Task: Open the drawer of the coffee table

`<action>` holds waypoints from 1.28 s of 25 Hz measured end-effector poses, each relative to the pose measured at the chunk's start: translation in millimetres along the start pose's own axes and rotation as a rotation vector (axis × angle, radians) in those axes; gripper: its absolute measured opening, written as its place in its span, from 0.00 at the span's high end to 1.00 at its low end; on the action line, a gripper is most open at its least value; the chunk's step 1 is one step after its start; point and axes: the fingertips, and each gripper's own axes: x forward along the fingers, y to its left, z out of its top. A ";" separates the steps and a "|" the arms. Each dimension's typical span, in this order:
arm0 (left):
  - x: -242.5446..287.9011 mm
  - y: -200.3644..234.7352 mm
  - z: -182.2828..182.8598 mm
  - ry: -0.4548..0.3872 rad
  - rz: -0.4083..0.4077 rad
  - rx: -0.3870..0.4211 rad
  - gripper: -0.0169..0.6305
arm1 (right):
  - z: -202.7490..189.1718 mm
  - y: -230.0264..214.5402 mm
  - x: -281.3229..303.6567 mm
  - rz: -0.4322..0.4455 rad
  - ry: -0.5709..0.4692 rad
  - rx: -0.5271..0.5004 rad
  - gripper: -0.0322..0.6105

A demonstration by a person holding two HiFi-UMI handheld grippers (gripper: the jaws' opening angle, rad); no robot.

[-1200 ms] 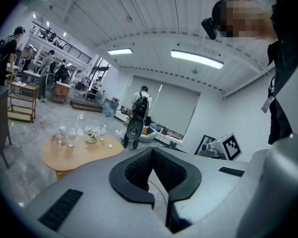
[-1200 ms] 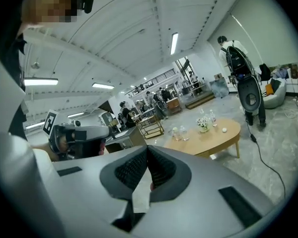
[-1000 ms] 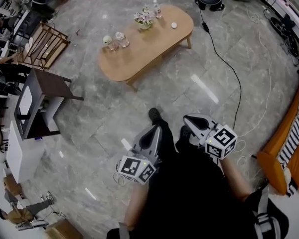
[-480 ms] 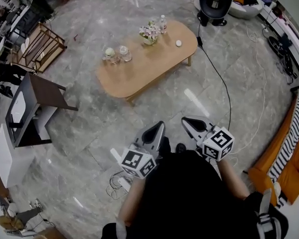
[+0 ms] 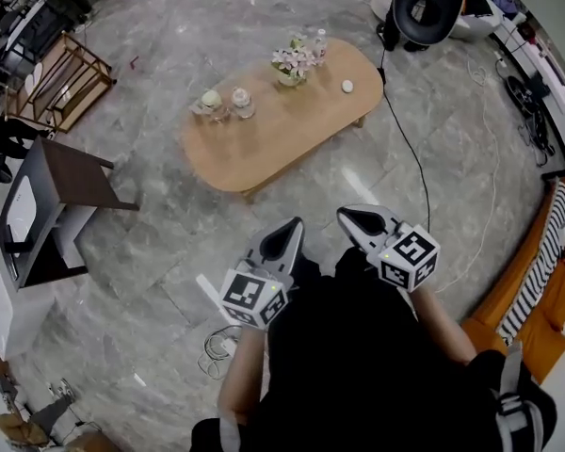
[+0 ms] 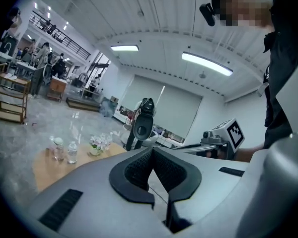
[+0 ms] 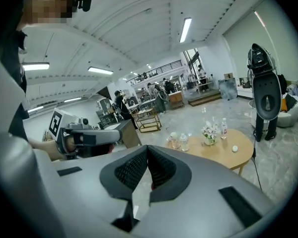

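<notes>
Coffee table well ahead — left gripper, right gripper fingers closed, empty.

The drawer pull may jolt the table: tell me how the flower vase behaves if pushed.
The flower vase looks small under a bushy bunch, so probably top-heavy and apt to tip. Near the far edge of the coffee table, it might fall off.

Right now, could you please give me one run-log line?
left gripper: shut, empty | right gripper: shut, empty | coffee table: ahead, untouched
</notes>
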 end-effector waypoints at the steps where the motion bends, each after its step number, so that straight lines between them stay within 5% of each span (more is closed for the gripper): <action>1: -2.3 8.6 -1.3 0.009 0.011 -0.006 0.95 | -1.9 0.9 4.9 0.007 0.015 0.001 0.93; 7: -2.6 49.7 -8.7 0.047 0.109 -0.055 0.95 | -6.4 -23.9 27.7 0.038 0.098 0.003 0.93; 12: 4.7 75.8 -12.5 0.085 0.279 -0.038 0.95 | -1.7 -53.5 36.3 0.121 0.148 -0.011 0.93; 18: 36.2 68.7 1.0 0.076 0.428 -0.025 0.95 | 11.5 -106.2 42.8 0.216 0.175 -0.059 0.93; 32: 121.1 66.1 -60.8 0.118 0.530 -0.235 0.95 | -32.3 -188.3 72.9 0.343 0.281 -0.090 0.93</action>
